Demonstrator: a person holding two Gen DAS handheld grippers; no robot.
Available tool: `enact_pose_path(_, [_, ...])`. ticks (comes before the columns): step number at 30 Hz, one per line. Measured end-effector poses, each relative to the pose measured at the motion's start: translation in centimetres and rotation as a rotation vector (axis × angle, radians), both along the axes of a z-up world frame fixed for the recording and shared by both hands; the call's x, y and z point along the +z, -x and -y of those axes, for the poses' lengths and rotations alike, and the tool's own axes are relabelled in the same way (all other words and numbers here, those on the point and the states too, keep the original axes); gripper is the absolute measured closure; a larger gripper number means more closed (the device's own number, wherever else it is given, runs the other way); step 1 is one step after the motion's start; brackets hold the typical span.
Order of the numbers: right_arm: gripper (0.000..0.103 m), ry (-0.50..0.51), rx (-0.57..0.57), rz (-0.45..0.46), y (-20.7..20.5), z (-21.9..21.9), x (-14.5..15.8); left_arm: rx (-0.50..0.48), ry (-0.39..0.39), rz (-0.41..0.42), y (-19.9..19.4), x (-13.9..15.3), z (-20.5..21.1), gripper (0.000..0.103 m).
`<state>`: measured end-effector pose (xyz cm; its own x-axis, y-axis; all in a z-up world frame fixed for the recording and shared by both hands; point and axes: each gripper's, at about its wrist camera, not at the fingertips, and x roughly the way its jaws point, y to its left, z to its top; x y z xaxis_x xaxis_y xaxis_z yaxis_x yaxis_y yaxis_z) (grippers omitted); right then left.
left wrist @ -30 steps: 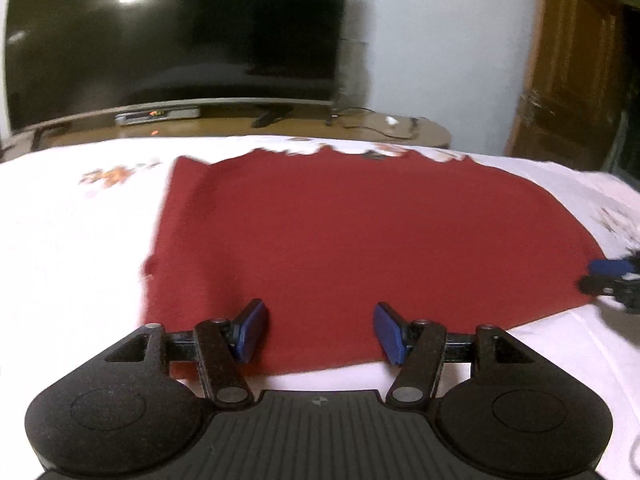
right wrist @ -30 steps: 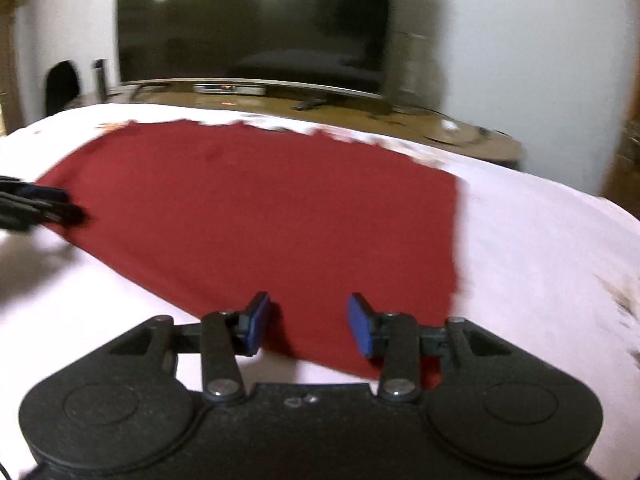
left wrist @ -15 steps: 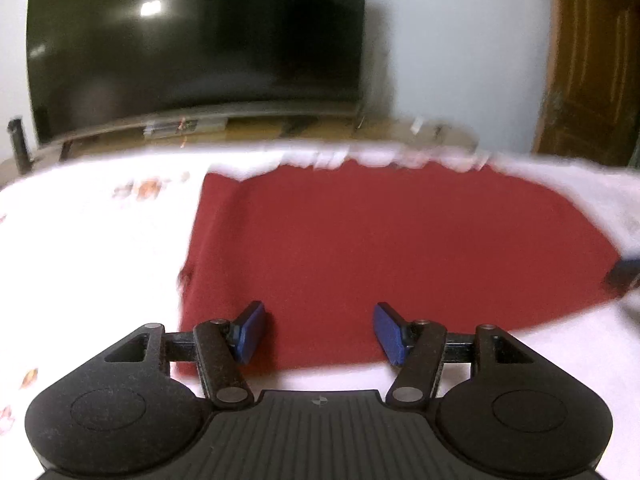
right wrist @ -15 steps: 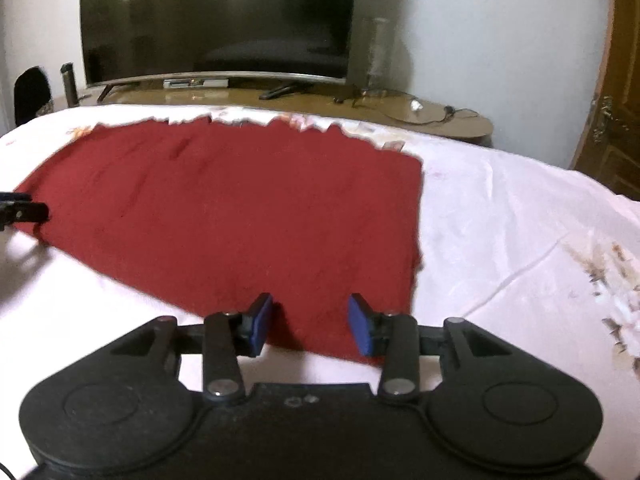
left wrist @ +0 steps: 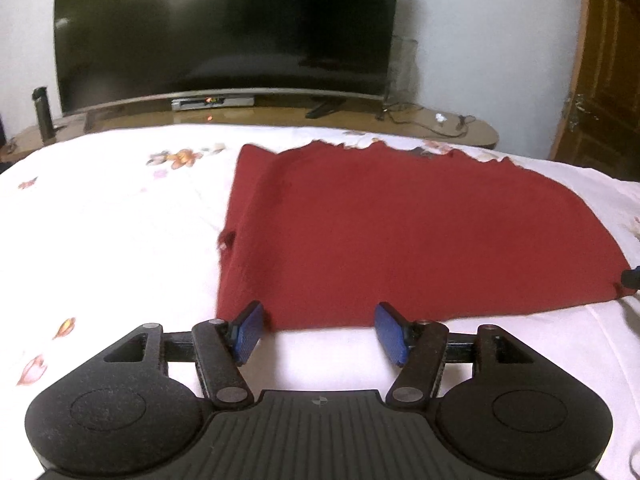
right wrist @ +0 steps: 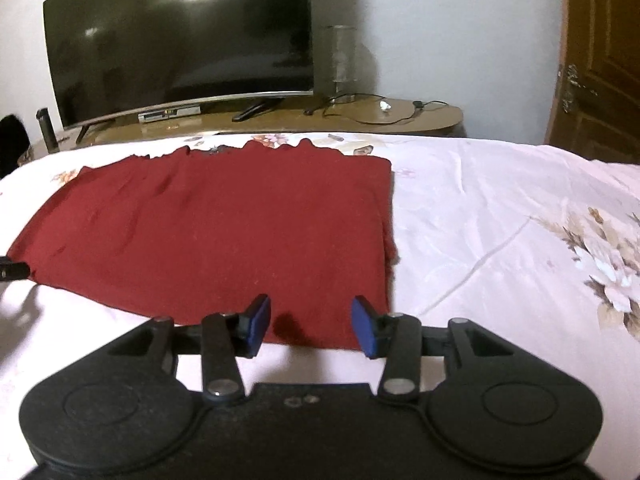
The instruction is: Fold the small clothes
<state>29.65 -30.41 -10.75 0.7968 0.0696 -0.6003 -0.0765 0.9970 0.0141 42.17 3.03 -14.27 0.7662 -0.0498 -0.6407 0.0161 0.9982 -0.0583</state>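
A dark red garment [left wrist: 416, 236] lies flat on the white floral bedsheet [left wrist: 108, 232]; it also shows in the right wrist view [right wrist: 224, 236]. Its far edge is ragged and wavy. My left gripper [left wrist: 320, 330] is open and empty, hovering just at the garment's near edge by its near left corner. My right gripper [right wrist: 311, 326] is open and empty at the near edge by the garment's near right corner. The tip of the right gripper shows at the right rim of the left wrist view [left wrist: 632, 278], and the tip of the left gripper shows at the left rim of the right wrist view [right wrist: 12, 271].
A large dark TV [left wrist: 224, 28] stands on a low wooden table [left wrist: 440, 128] beyond the bed, with cables and a set-top box. A wooden door [left wrist: 604, 64] is at the right. A dark bottle [left wrist: 42, 114] stands at the left. The bedsheet [right wrist: 500, 220] extends to the right.
Both grippers have pulled back and risen a little, so the views tilt up and more of the room shows. Each gripper now sits at the garment's near edge instead of over it. Both stay open.
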Motion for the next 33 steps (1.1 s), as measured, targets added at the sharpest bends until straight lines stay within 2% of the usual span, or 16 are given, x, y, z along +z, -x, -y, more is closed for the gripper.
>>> enact_pose_path(6, [0.059, -0.013, 0.013, 0.005, -0.4, -0.8, 0.2, 0.039, 0.067, -0.028, 1.5, -0.7, -1.1, 0.042])
enact_pose_path(8, [0.059, -0.023, 0.021, 0.009, -0.4, -1.1, 0.3, 0.054, 0.119, -0.035, 1.6, -0.9, -1.3, 0.042])
enact_pose_path(10, [0.059, -0.035, 0.027, 0.017, -0.4, -1.4, 0.5, 0.081, 0.233, -0.034, 1.4, -1.2, -2.2, 0.042])
enact_pose_path(14, [0.060, -0.055, 0.046, 0.033, -0.9, -2.2, 0.9, 0.167, 0.548, -0.027, 0.8, -2.7, -4.8, 0.042])
enact_pose_path(15, [0.060, -0.062, 0.050, 0.040, -1.1, -2.5, 1.1, 0.188, 0.604, -0.021, 0.7, -3.1, -5.3, 0.042])
enact_pose_path(17, [0.059, -0.077, 0.055, 0.050, -1.4, -2.8, 1.4, 0.213, 0.667, -0.008, 0.5, -3.7, -5.8, 0.042])
enact_pose_path(25, [0.059, -0.098, 0.086, 0.050, -2.6, -3.7, 1.3, 0.285, 0.748, 0.046, 0.0, -4.8, -5.3, 0.042])
enact_pose_path(33, [0.059, -0.113, 0.098, 0.052, -3.8, -3.5, 1.1, 0.319, 0.732, 0.072, -1.9, -4.8, -4.7, 0.042])
